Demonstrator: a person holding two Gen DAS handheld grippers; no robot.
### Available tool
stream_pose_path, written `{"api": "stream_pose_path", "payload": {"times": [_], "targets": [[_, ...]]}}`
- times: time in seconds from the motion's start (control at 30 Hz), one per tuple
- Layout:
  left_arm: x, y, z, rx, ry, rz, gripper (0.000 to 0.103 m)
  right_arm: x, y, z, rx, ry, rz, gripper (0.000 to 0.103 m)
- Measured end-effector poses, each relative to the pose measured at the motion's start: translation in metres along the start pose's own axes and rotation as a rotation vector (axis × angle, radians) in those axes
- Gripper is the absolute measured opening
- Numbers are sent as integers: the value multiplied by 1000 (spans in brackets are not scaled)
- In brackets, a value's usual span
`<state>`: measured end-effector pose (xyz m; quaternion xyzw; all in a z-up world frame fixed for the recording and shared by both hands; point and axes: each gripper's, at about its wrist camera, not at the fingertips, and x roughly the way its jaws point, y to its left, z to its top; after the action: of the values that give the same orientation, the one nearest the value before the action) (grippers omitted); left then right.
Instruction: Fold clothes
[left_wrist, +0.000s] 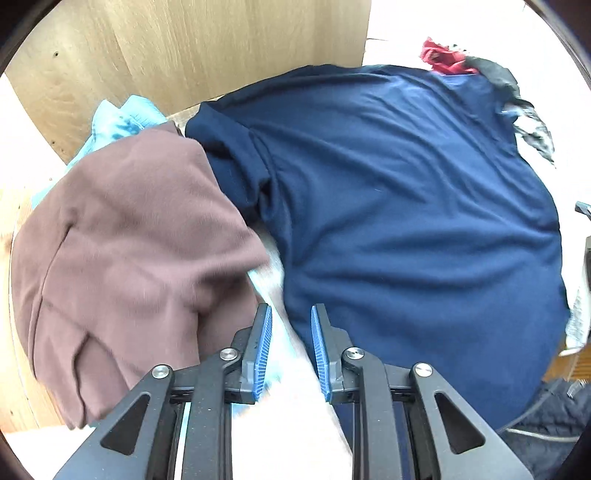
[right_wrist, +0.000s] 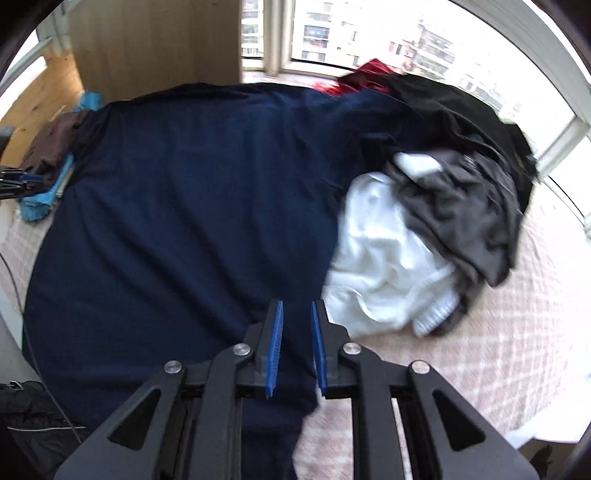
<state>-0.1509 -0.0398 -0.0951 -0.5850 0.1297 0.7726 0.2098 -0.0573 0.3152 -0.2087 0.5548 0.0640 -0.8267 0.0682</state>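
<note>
A navy blue T-shirt (left_wrist: 406, 206) lies spread flat over the bed; it also shows in the right wrist view (right_wrist: 192, 206). My left gripper (left_wrist: 291, 312) is open and empty, hovering over the pale bed cover between the shirt's left edge and a folded brown garment (left_wrist: 129, 258). My right gripper (right_wrist: 296, 306) is open and empty above the shirt's lower right edge, next to a white garment (right_wrist: 380, 266).
A light blue garment (left_wrist: 118, 122) lies under the brown one by a wooden cabinet (left_wrist: 184, 48). A pile of grey, black (right_wrist: 461, 184) and red clothes (right_wrist: 369, 74) sits at the right near the window. A dark jacket (right_wrist: 33, 417) lies below the bed.
</note>
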Motion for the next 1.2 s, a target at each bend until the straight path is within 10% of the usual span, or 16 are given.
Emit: {"api": "stream_pose_path", "payload": {"times": [0.1,0.4,0.6,0.93,1.0,1.03,1.2], "targets": [[-2,60,-6,16,-17,23,21,31,54,36,-133,-3,50,26],[23,73,18,93,23,72,26,91,183,157,-319,-52,271,26],[24,90,25,0,-67,-15,26,108,268,267,-469,-154,381,48],[-18,124,-31,-132,-177,-11,27,194,386,318,-713,-6,258,48],[-19,126,-34,-139,-182,-15,27,201,380,314,-698,29,299,40],[-18,126,-35,-137,-181,-15,27,202,375,313,-681,48,328,6],[-9,118,-26,-117,-189,-29,27,187,337,312,-586,33,381,3]]}}
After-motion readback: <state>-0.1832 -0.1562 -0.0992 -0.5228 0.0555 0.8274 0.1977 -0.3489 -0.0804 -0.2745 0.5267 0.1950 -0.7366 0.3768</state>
